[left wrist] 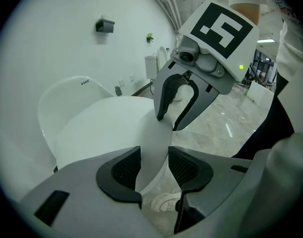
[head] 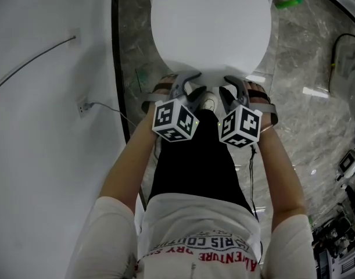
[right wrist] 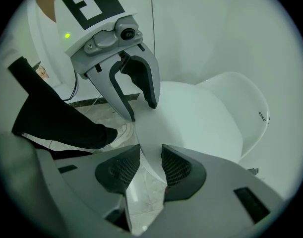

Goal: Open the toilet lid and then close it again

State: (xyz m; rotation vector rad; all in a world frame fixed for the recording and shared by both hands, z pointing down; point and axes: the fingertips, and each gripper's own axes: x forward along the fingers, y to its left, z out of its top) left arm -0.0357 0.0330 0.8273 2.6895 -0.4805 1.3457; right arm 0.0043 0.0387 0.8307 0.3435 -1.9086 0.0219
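The white toilet lid (head: 209, 22) lies down flat over the bowl, its rounded front edge towards the person. Both grippers meet it at that edge, side by side and close together. The left gripper (head: 187, 83) has its jaws parted, and in the left gripper view the thin front rim of the lid runs up between the two black pads (left wrist: 122, 168) with a gap showing on the right-hand side, so nothing is clamped. The right gripper (head: 234, 85) is likewise released: its jaws stand wide with the lid's rim passing between them, and pale floor shows through below. Each gripper's marker cube (head: 175, 120) faces up towards the head camera (the forearms reach down on either side of the person's dark apron). Under the lid's edge, a white shoe (left wrist: 163, 202) stands on the grey marble floor (head: 305, 115).
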